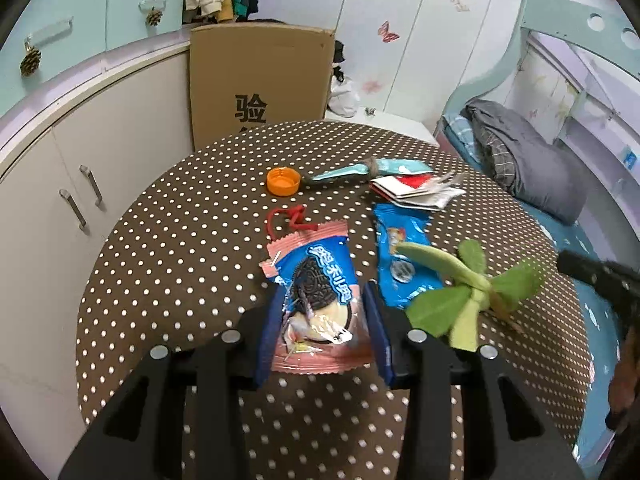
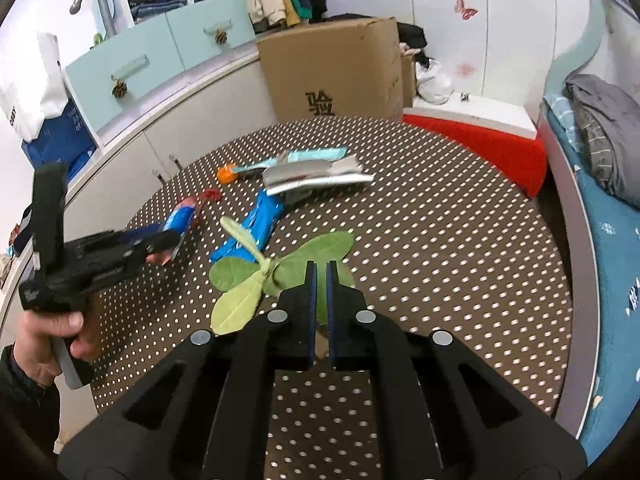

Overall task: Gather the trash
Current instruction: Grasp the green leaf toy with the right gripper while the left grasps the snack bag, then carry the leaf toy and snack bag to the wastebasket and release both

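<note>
**Both tongs busy w/ trash on the dotted desk**

The left tongs [image 1: 320,332] stood around the pink cookie wrapper [image 1: 316,300], one pad on each side; the wrapper looked held or nearly held, but I could not tell if the pads really pressed it. The right tongs [image 2: 320,312] were narrow, closed on the leafy twig [image 2: 280,272], approx. at one of its leaves, near the front edge of the desk [image 2: 440,240].

Other trash lay apart toward the far edge: blue wrapper [image 1: 400,256] just beside the twig, silver-red packets [image 1: 416,190], teal wrapper [image 1: 368,170], orange cap [image 1: 283,181], red string [image 1: 286,220] touching the pink wrapper's top.

Judgement, for doing this step well: the wrapper is thin and slippery, so the left pads should probably close fully at its middle before lifting, w/o dragging the red string along. The twig is held by a soft leaf only; lifting slowly and straight would lower the risk that it tears or swings into the blue wrapper. No bin was visible.
</note>
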`<state>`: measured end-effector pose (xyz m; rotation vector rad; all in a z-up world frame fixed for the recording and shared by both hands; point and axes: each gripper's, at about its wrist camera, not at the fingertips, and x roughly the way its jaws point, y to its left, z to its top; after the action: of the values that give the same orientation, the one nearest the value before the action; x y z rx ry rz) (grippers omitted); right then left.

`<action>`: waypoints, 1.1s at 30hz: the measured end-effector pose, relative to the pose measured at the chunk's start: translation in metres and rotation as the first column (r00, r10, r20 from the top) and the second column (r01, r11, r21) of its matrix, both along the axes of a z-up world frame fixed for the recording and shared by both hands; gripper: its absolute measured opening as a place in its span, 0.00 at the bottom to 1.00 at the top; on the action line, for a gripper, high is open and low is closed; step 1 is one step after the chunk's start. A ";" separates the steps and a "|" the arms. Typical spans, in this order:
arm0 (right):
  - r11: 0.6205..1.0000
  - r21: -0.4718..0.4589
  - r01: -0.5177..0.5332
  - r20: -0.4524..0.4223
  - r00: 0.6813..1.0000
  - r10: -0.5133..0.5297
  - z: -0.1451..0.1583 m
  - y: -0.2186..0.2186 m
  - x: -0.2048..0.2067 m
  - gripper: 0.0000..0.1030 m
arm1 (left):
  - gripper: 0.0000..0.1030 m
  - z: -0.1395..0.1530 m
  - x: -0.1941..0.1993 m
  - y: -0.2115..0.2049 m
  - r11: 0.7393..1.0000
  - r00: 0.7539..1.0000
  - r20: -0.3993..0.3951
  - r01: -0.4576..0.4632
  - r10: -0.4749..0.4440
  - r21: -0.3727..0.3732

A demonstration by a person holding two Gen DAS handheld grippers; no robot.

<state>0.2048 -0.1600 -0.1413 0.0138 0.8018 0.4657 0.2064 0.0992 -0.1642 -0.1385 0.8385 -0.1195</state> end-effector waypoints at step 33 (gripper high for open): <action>0.982 0.186 0.038 0.129 0.990 -0.063 0.056 -0.106 -0.005 0.14 | 0.39 0.091 -0.014 -0.121 0.980 0.963 0.180 0.193 -0.200 0.056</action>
<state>0.2003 -0.2660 -0.0853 0.1717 0.6232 0.4854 0.1922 -0.0216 -0.0734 -0.0074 0.6665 -0.2992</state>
